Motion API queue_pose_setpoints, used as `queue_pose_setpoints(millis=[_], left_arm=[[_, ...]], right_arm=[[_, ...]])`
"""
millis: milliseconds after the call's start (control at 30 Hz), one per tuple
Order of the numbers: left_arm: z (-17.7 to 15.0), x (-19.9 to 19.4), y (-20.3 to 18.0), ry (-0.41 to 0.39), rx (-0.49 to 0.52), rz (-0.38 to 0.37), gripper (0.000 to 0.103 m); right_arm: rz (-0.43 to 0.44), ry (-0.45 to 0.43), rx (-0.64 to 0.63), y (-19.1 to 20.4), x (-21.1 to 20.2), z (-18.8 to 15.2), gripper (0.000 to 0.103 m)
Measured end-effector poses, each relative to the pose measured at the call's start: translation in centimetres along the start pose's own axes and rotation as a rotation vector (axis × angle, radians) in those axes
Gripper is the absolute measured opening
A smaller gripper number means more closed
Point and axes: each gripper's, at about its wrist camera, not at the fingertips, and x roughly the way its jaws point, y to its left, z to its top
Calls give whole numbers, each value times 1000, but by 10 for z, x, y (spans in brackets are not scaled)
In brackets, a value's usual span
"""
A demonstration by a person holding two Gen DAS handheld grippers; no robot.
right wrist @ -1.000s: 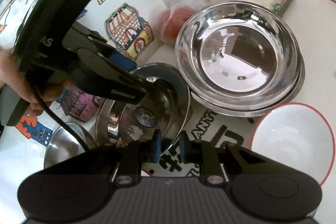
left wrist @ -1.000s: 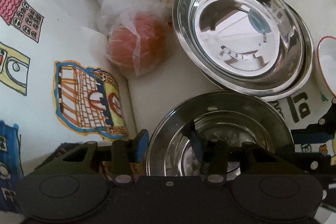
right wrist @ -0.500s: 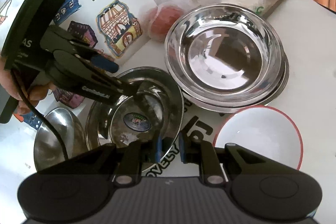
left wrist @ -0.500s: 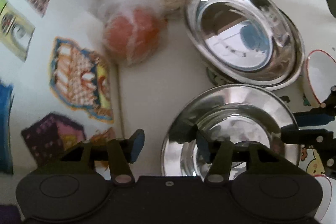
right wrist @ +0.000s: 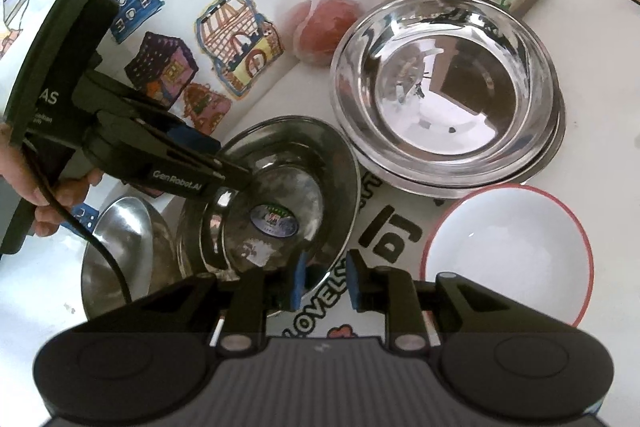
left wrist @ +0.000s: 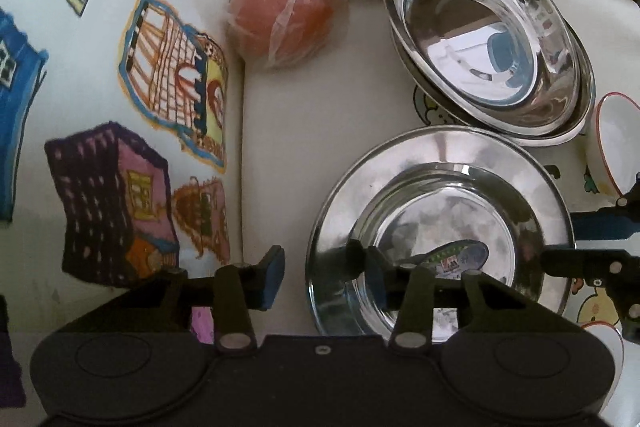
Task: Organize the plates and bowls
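Steel plate [left wrist: 436,163] straddled at near rim by left tongs [left wrist: 320,273], closing but not yet pinching; right tongs [right wrist: 323,281] opening off opposite rim, equally near

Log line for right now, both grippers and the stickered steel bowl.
left gripper: closing, straddles rim | right gripper: opening, near rim between pads | stickered steel bowl: beside steel plate stack | white bowl: untouched

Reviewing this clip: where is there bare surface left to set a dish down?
Bare cream strip between the house-print cloth and the stickered steel plate, below the bagged orange fruit. Crowded to the right: stacked steel bowls, the red-rimmed white bowl.
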Motion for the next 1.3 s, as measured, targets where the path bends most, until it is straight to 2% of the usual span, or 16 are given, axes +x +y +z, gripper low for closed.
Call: queue_pose_setpoints(millis=[200,433,633,900,1067,1300], left_arm=[[-7,1,0,-5,-16,-16,34],[-19,-1,7,-28,-77,-27,30],[-17,-7,16,-48,-132,-19,29],[-30,-31,16,-111,-212,15,29],[-32,-41,21,-145,-266,4,29],[-33,-63,23,-200,-286,-4,29]], right_arm=[[14,3,23,-1,2,-1,22],[16,-20,62,-4,3,-4,20],[10,-38,68,0,1,-3,17],[19,-51,88,3,2,-2,13],[23,-75,101,3,-4,-3,12],[32,-133,113,4,-24,-2,11]])
